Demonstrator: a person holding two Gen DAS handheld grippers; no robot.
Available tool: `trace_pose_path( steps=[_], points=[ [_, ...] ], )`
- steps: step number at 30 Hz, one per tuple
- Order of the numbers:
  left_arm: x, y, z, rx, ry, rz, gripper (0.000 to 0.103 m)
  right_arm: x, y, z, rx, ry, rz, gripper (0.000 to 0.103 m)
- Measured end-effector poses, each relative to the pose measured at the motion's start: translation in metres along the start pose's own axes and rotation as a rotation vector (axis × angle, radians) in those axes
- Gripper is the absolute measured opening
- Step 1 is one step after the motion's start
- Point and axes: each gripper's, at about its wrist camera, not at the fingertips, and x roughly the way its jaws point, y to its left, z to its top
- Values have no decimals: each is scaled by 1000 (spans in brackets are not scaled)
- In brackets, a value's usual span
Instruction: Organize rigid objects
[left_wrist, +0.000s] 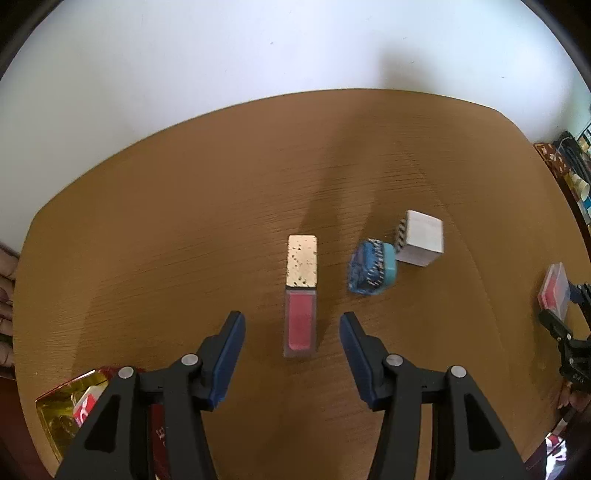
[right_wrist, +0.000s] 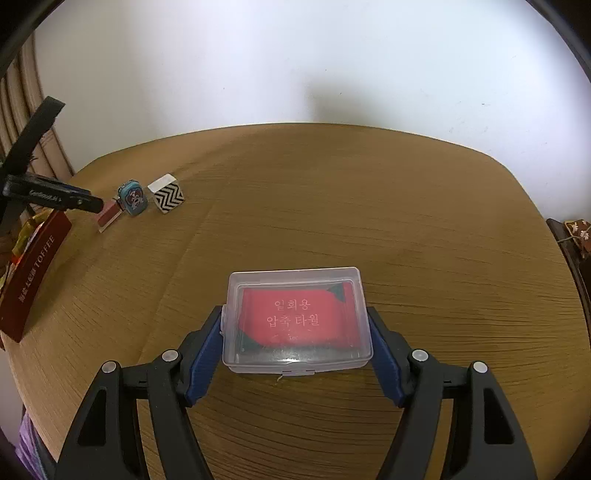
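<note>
Right gripper (right_wrist: 295, 339) clamped on clear plastic box (right_wrist: 295, 319); smooth walls, could slip. Left gripper (left_wrist: 291, 332) spread empty over lip gloss tube (left_wrist: 301, 295); off-centre close might nudge nearby blue charm (left_wrist: 373, 272).

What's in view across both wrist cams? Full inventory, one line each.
lip gloss tube: 1, pink with gold cap, lying flat ahead of the left gripper's open jaws
miniature backpack charm: 1, blue, right of the tube
cube box: 1, white with black zigzag side, beside the charm
clear plastic case: 1, red Korean-lettered pack inside, between the right gripper's pads
toffee box: 1, dark red, table's left edge
gold wrapper: 1, gold, beside the toffee box
table: 1, brown wood grain
wall: white, behind table
left gripper: black, blue pads, open
right gripper: black, blue pads, closed on the case
</note>
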Motion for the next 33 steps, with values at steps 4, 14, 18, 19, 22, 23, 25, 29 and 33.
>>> trace_pose_path(
  steps=[4,14,18,19,22,23,25,29,33],
  points=[
    [13,4,6,4,18,6,55,5,2,1,1,10,4,69],
    [36,5,18,-4,18,22,55,12,4,3,-3,37,0,70],
    [38,7,14,-55,9,-48,45,13,4,3,-8,45,-4,70],
    [38,8,13,-65,5,-50,39,13,4,3,-9,46,-6,70],
    [34,8,7,-115,-6,-33,20,15,5,4,-11,49,-8,70],
    [32,5,5,-133,-7,-32,20,15,5,4,-12,50,-9,70],
    [28,4,-5,-178,-14,-39,20,16,6,5,-18,56,-11,71],
    [11,1,-35,-280,-20,-88,20,21,11,6,-33,66,-21,72],
    [-17,-11,-73,-345,-24,-151,20,24,16,6,-46,72,-36,73]
  ],
)
